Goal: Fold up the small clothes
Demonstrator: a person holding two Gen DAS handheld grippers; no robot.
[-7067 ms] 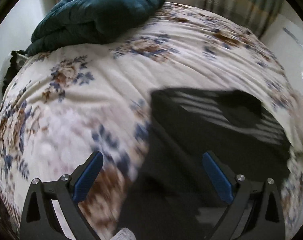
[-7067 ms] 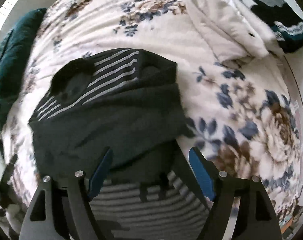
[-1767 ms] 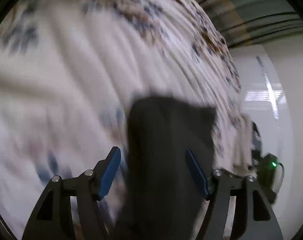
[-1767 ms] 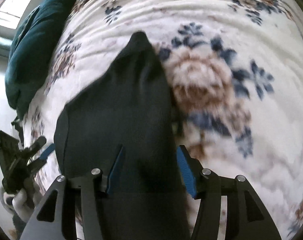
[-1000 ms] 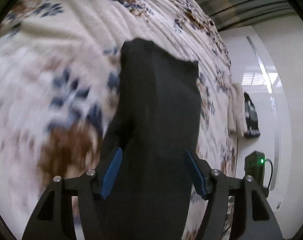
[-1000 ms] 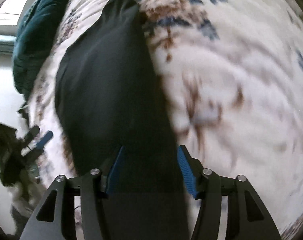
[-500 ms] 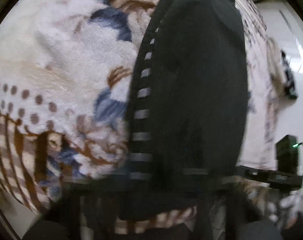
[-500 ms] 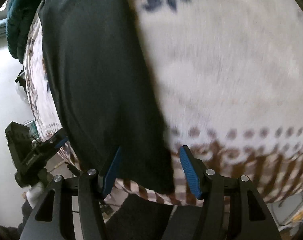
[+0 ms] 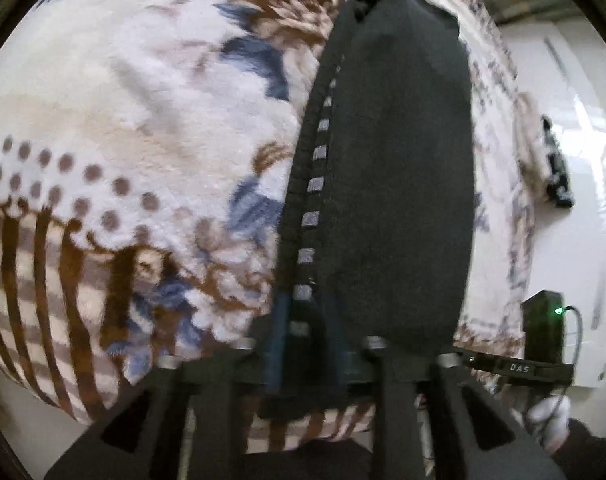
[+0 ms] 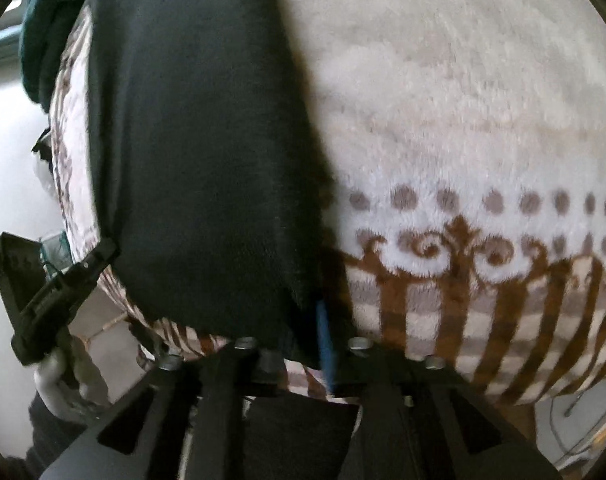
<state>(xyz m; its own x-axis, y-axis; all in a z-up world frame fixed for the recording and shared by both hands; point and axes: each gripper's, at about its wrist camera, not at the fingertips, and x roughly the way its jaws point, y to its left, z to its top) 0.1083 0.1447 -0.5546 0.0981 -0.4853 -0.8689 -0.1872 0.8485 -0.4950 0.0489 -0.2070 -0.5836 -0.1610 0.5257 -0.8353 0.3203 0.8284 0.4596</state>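
A folded dark garment with grey stripes (image 9: 395,184) lies on the floral blanket (image 9: 123,128) at the bed's near edge. My left gripper (image 9: 307,336) is shut on the garment's near left corner, where the striped edge shows. In the right wrist view the same garment (image 10: 199,152) fills the left half. My right gripper (image 10: 303,340) is shut on its near right corner, one blue pad showing beside the cloth. Each gripper shows in the other's view, at the far side of the garment.
The blanket's brown striped border (image 10: 483,312) hangs over the bed edge. A dark teal duvet (image 10: 35,40) lies at the far end. A black box with a green light (image 9: 543,328) stands on the floor to the right. Other clothes (image 9: 555,176) lie at the far right.
Both grippers have dropped to the bed's near edge and closed on the garment's near corners; half a second ago the right jaws stood open around the cloth.
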